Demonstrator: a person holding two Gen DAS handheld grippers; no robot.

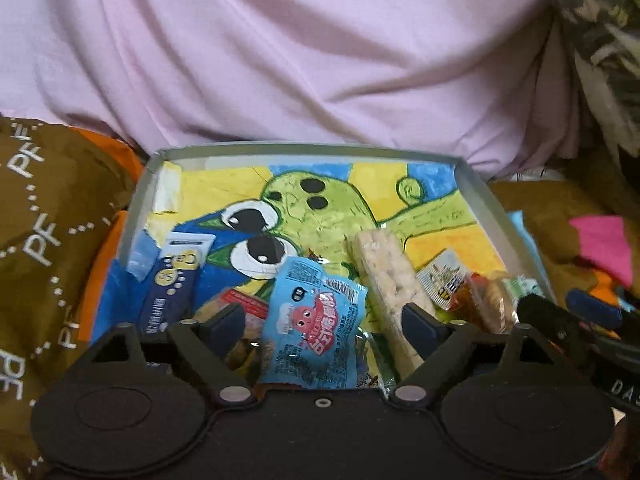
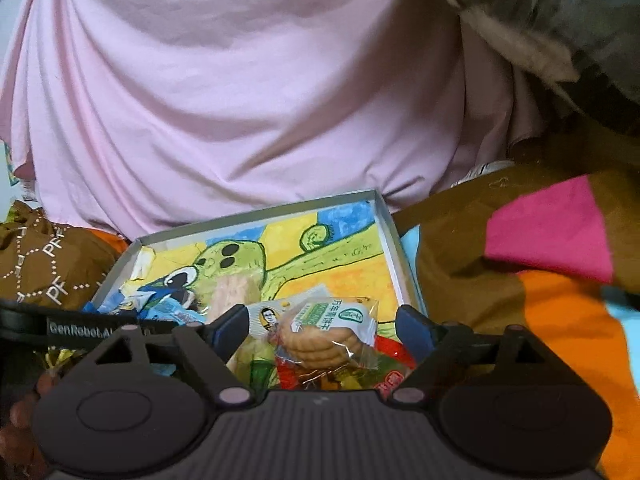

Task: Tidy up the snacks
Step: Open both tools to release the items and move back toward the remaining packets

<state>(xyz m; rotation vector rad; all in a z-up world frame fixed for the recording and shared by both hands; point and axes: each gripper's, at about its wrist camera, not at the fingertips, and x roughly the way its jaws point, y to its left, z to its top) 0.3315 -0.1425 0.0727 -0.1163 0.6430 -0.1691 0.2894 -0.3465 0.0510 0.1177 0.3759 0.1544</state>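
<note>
Pink cloth (image 1: 280,60) behind shallow box (image 1: 136,208) w/ cartoon lining. Left gripper (image 1: 324,320) wide over blue packet (image 1: 316,320); right gripper (image 2: 322,326) wide over biscuit pack (image 2: 328,336), nothing gripped.

A: What can you read at nine o'clock?
B: "PF", repeated in white on the brown cloth (image 1: 44,216).
A: And on the black strap (image 2: 80,326)?
B: "GenRobot.AI". In the left view, at four o'clock, a black part (image 1: 618,388) reads "DAS", cut off.
A: The green-and-white biscuit packet (image 2: 334,320)?
B: Chinese characters, too blurred to make out.
</note>
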